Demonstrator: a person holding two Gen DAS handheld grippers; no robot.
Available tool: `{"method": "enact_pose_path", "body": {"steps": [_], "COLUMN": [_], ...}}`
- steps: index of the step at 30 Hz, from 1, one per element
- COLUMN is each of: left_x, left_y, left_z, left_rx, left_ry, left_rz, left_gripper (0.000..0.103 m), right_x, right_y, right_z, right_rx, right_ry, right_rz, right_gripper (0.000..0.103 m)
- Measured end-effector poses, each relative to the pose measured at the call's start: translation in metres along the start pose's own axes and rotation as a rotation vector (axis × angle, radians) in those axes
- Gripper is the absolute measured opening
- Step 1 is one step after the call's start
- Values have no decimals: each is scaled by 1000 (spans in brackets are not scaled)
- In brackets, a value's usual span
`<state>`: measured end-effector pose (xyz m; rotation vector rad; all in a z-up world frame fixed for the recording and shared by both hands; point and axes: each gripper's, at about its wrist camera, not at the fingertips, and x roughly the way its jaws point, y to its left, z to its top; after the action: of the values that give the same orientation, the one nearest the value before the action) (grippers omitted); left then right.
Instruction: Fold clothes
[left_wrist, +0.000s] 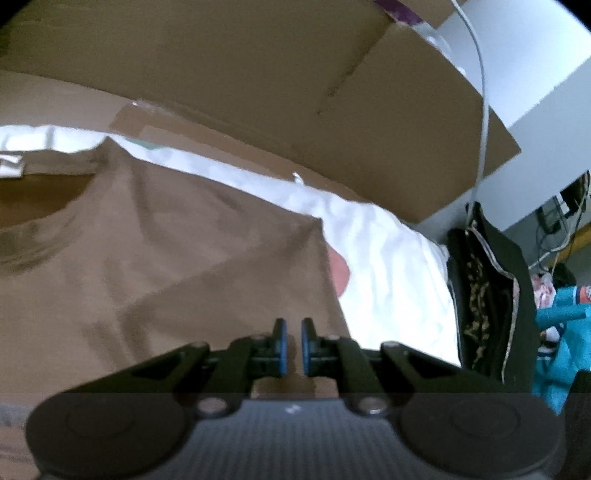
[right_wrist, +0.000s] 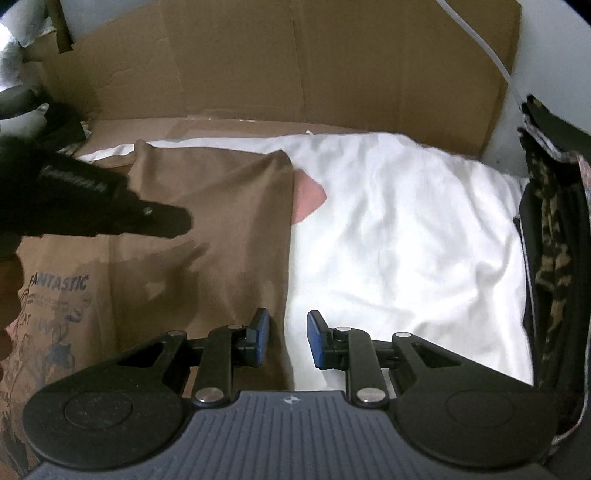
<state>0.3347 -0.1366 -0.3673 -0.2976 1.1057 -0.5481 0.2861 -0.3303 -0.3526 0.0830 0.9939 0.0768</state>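
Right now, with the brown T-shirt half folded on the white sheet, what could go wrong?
1. The right gripper straddles the brown T-shirt edge; closing could pinch the white sheet too.
2. The left gripper looks shut near the fold; pulling may drag it crooked.

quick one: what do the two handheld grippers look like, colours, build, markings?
Both match. The left gripper and right gripper have black linkage arms with silver pivot pins, round black discs at either side, and a grey ribbed base bearing a small white mark. The fingers carry blue pads. Seen from the right wrist view, the left gripper's black body shows blurred white lettering I can't read. No sleeves are visible.
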Motion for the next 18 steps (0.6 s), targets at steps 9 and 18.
{"method": "enact_pose_path", "body": {"steps": [9, 18], "left_x": [17, 3], "left_y": [-10, -28], "left_z": [-22, -10], "left_rx": [48, 109], "left_ry": [54, 30], "left_rz": [67, 63], "left_gripper": [7, 7], "right_x": [-8, -27], "right_y": [-6, -24], "right_z": [-22, -33], "right_rx": [2, 76], "right_ry": [4, -33], "right_rz": [11, 35], "right_gripper": [29, 29]}}
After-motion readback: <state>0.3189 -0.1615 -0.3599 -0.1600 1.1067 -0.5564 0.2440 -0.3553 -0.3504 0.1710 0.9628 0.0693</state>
